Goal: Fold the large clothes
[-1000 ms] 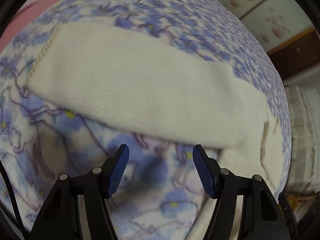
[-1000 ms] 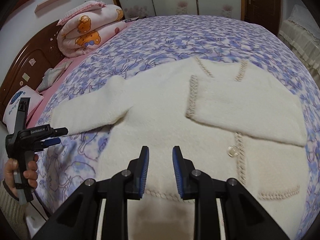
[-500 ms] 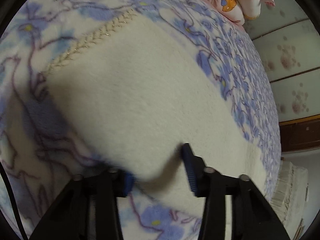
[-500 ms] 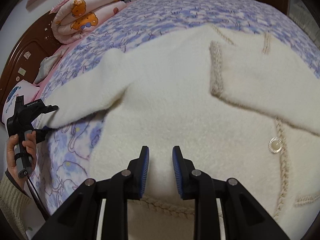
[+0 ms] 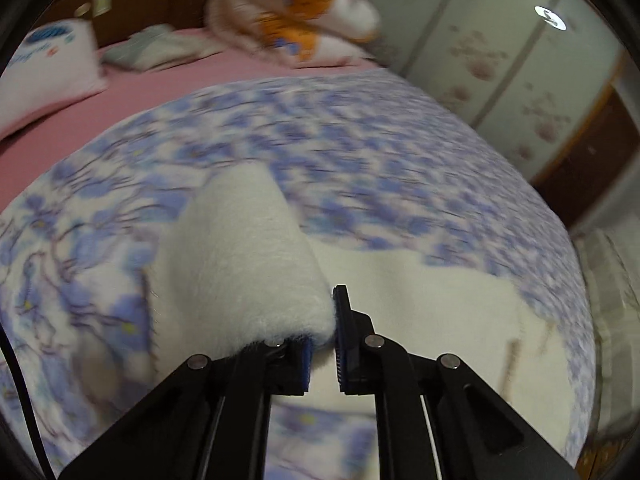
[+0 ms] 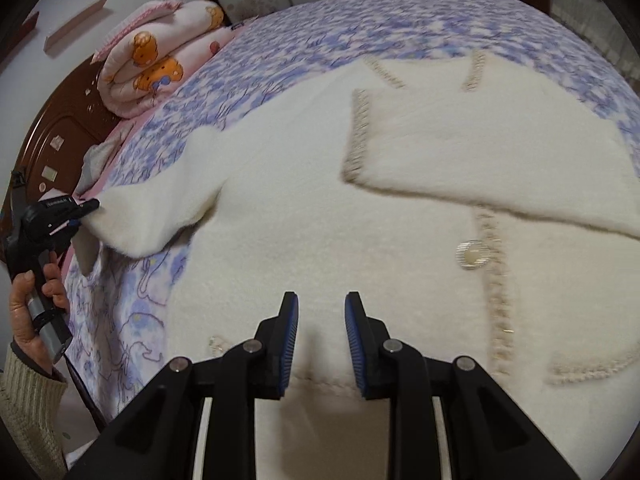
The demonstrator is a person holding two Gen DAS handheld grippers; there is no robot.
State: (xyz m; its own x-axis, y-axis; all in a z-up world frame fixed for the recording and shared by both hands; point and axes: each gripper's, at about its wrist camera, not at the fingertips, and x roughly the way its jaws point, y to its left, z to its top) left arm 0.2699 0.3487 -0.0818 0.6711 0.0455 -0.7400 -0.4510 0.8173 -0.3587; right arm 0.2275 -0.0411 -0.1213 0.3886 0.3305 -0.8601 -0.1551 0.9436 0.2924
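Note:
A cream fluffy cardigan [image 6: 320,208] with braided trim and a round button [image 6: 472,254] lies face up on the bed. One sleeve [image 6: 480,168] is folded across the chest. My left gripper [image 5: 322,320] is shut on the other sleeve [image 5: 240,264] and holds it lifted above the bedspread; it also shows in the right wrist view [image 6: 86,210] at the sleeve's end [image 6: 140,216]. My right gripper [image 6: 318,332] is slightly open and empty, low over the cardigan's hem [image 6: 320,380].
The bed has a blue floral bedspread [image 6: 400,24] over a pink sheet [image 5: 120,92]. A rolled bear-print quilt [image 6: 152,60] and a white pillow [image 5: 48,68] lie by the dark wooden headboard [image 6: 52,136]. Wardrobe doors [image 5: 500,60] stand behind the bed.
My left gripper moved in over the sleeve, closed on it and lifted it off the bedspread. My right gripper moved closer to the cardigan's hem.

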